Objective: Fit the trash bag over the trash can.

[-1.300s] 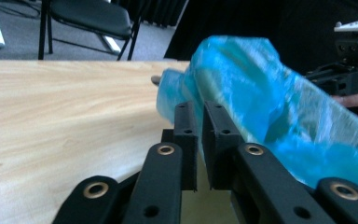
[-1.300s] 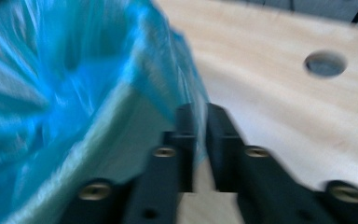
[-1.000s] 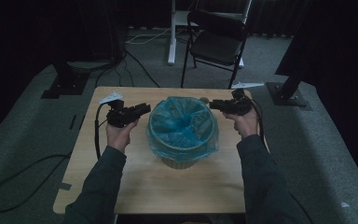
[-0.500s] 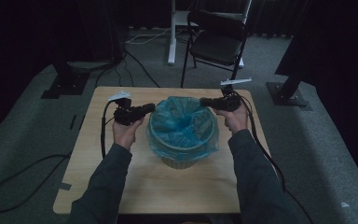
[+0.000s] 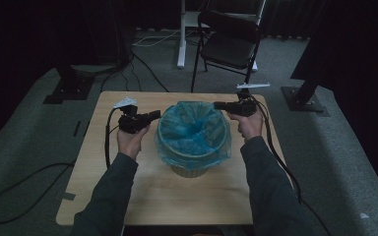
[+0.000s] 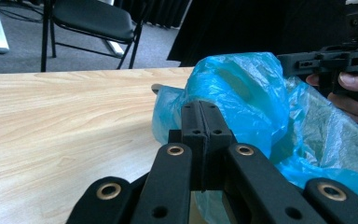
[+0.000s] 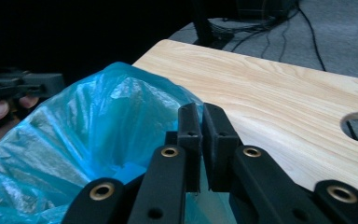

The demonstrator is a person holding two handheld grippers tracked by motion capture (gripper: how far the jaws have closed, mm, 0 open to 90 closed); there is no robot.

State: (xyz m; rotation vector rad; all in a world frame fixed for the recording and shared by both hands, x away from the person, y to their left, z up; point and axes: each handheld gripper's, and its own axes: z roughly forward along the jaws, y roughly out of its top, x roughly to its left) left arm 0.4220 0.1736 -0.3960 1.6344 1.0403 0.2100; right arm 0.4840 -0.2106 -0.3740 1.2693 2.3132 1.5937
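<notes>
The thin, crinkly blue plastic bin liner (image 5: pixel 193 132) in the round bin at table centre is light and slippery. Left gripper (image 5: pixel 153 115) and right gripper (image 5: pixel 218 105) have just closed, each pinching its rim.

The middle of the counter (image 5: pixel 128 196) is blocked by the bin (image 5: pixel 193 169) and its blue bag (image 5: pixel 193 130). Open counter surface is left along the near edge and both sides.
</notes>
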